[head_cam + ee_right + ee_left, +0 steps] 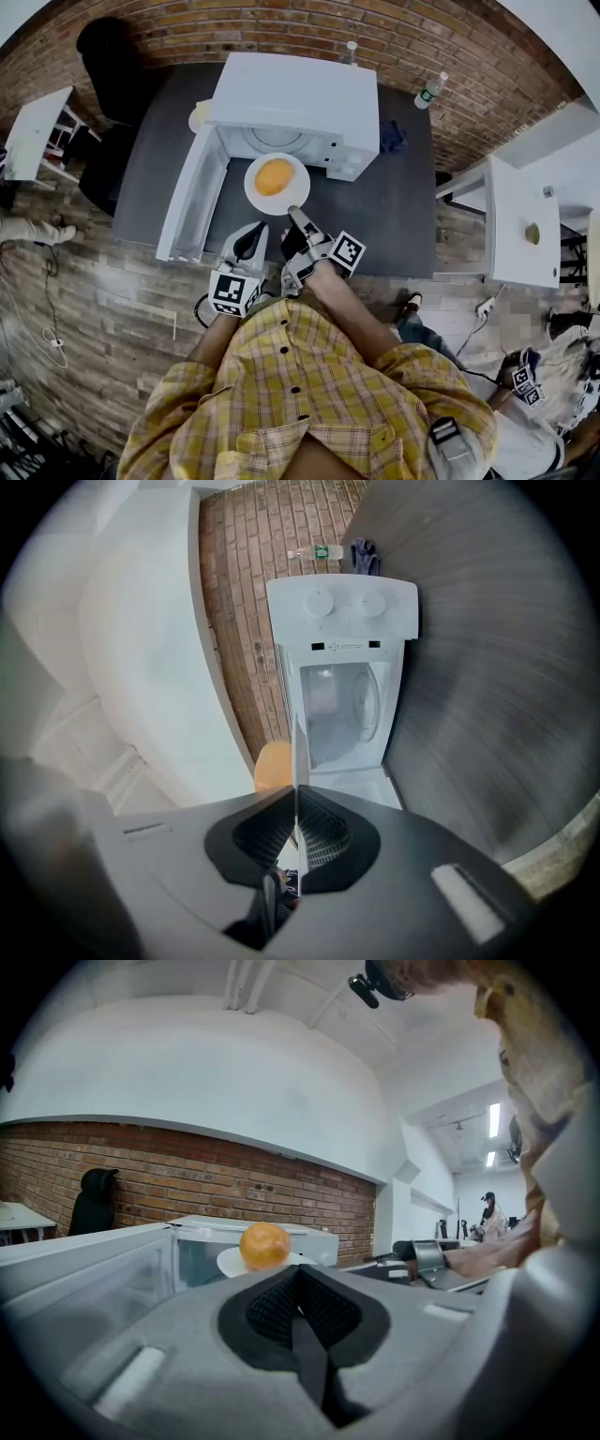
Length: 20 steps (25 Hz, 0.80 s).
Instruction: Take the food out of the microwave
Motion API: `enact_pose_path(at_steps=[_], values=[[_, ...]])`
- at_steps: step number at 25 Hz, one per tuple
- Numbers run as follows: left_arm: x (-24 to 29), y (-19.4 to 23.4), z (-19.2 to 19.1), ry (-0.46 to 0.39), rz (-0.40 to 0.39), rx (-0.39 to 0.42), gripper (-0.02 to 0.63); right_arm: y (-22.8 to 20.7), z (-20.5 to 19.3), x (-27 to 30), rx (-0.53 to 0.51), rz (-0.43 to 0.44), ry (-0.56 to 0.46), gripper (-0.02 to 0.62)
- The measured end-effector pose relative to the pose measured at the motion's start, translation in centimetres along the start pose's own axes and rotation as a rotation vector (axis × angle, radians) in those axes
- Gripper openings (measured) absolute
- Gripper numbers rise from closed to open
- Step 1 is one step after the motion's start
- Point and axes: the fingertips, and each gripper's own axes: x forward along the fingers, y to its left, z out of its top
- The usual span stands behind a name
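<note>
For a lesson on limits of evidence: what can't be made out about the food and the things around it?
Food: its kind, too small in head view.
Plate: edge-on in right gripper view, face unseen.
Yellowish object: head view, mostly hidden behind microwave.
Bottle label: head view, too small.

The microwave (295, 98) has its door (192, 197) swung out at the left front, walling off that side. A plate (258, 200) fills the space before the mouth. To the microwave's right, bare table (403, 216) leaves room.

Head view looks steeply down; both gripper views face the nearby open microwave (291, 94), which all three share.
</note>
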Motion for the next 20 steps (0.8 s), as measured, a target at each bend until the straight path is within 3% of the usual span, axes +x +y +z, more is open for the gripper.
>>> enact_pose_path(at_steps=[20], values=[[0.60, 0.01, -0.14, -0.001, -0.016, -0.008, -0.002, 0.58, -0.18, 0.00, -0.008, 0.007, 0.015, 0.014]])
